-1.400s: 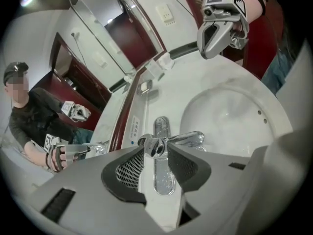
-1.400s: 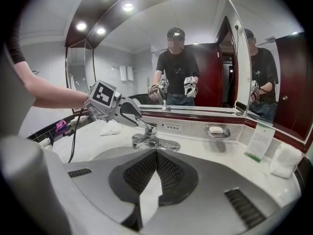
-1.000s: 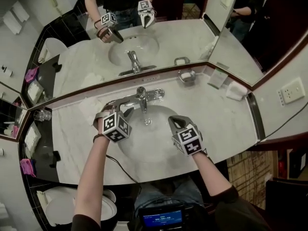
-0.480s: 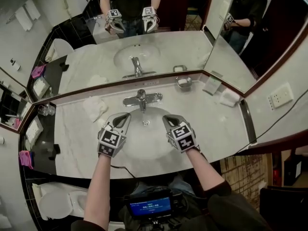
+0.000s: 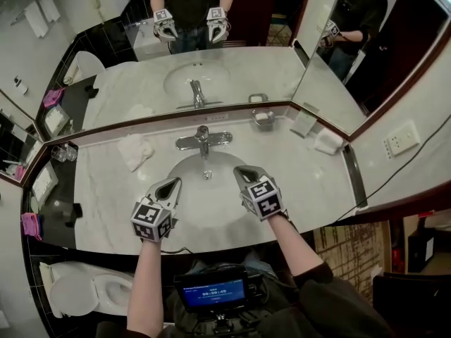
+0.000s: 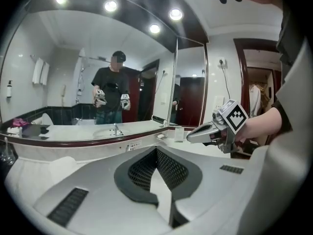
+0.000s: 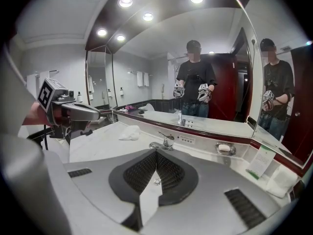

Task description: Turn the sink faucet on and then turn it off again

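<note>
The chrome faucet (image 5: 203, 139) stands at the back of the white sink basin (image 5: 184, 169), with its lever (image 7: 164, 137) on top; I cannot tell whether water runs. My left gripper (image 5: 173, 183) hovers over the basin's front left, well short of the faucet, shut and empty. Its jaws (image 6: 156, 153) meet in its own view. My right gripper (image 5: 242, 170) hangs over the basin's right side, also shut with nothing in it (image 7: 156, 155), pointing at the faucet from a distance. Each gripper shows in the other's view: the right gripper (image 6: 210, 131), the left gripper (image 7: 73, 110).
A crumpled white cloth (image 5: 135, 150) lies left of the faucet. A soap dish (image 5: 264, 117), a card (image 5: 304, 124) and a folded towel (image 5: 328, 141) sit at the back right. Glasses (image 5: 62, 153) stand far left. Mirrors line the wall behind the marble counter (image 5: 310, 182).
My left gripper has come off the faucet's left side, drawn back toward the basin's front edge, rolled and shut. The right gripper has stayed shut over the basin's right side.
</note>
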A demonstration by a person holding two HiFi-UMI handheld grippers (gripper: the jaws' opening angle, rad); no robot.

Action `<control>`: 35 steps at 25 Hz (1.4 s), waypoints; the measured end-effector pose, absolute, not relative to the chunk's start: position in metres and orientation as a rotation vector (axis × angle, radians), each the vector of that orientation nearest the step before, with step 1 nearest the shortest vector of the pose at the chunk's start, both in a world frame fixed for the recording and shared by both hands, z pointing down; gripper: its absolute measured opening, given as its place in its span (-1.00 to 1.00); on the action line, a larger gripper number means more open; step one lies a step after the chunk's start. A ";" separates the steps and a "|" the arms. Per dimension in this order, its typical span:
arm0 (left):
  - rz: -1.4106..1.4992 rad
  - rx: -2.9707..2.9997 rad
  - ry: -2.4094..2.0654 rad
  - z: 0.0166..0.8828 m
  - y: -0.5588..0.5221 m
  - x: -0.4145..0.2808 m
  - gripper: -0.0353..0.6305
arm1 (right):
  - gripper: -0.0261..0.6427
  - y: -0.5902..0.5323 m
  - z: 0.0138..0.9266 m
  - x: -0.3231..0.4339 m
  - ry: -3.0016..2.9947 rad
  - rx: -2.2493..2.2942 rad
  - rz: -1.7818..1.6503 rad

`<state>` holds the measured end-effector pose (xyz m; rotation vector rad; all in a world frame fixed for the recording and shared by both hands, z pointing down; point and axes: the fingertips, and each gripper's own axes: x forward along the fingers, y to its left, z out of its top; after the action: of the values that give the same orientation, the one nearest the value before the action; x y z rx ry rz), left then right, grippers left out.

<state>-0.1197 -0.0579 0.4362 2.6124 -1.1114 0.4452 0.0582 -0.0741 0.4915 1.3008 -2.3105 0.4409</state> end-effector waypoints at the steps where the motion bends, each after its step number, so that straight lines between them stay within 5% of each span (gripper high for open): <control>1: 0.430 2.603 -1.107 0.437 -0.054 -0.121 -0.89 | -0.86 -0.072 0.491 0.058 -2.310 1.304 0.443; 21: 0.482 2.640 -1.144 0.446 -0.060 -0.115 -0.88 | -0.86 -0.068 0.494 0.063 -2.297 1.308 0.447; 35: 0.866 2.828 -1.006 0.484 -0.129 -0.073 -0.47 | -0.86 -0.101 0.509 0.061 -2.279 1.307 0.455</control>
<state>-0.0725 -0.1290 0.4836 2.8278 -1.0056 0.8657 0.0611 -0.1011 0.5089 1.3074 -2.2793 0.4549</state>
